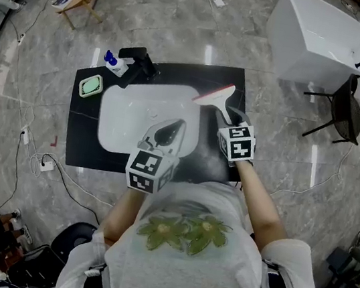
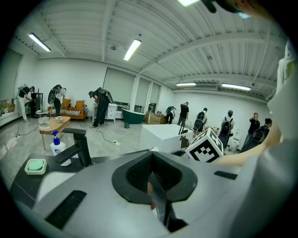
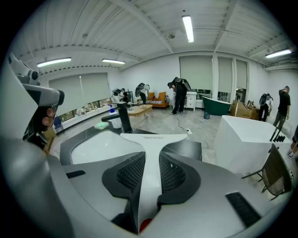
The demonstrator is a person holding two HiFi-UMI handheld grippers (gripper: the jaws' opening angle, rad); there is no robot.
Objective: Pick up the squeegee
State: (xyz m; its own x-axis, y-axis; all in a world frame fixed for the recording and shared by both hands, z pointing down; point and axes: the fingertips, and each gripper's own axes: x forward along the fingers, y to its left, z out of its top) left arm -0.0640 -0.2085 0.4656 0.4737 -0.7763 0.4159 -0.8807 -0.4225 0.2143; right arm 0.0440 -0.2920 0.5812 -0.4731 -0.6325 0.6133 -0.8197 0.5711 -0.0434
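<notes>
Scanning left to right off the head view. A black rectangular countertop [image 1: 78,147] carries a white rounded sink basin [image 1: 129,125].

- 9 o'clock of the basin: pale green soap block in a white dish [image 1: 91,85], on the counter.
- 11 o'clock: white spray bottle with a blue trigger top [image 1: 115,63], just beside the black angular faucet [image 1: 138,64]. The faucet spout reaches toward the basin.
- My left gripper [image 1: 172,132] is at 5 o'clock of the basin centre, over the near right part of the bowl. The left gripper view shows its fingers pressed together [image 2: 151,179] with nothing between them.
- My right gripper [image 1: 228,119] is at 3 o'clock of the basin, over the counter's right end. Its fingers are clamped on the handle of the white T-shaped plastic squeegee with a red blade edge [image 1: 216,97].
- In the right gripper view [image 3: 151,162] the squeegee [image 3: 153,138] handle runs straight out between the meshed pads [image 3: 130,174], head crosswise at 12 o'clock. The head sits by the basin's right rim, blade end angled toward 11 o'clock from me. I can't tell whether it touches the counter.
- 1 o'clock of the frame: white freestanding bathtub [image 1: 318,43], well apart from the counter.
- Thin-legged black chair [image 1: 346,113] just beside it.
</notes>
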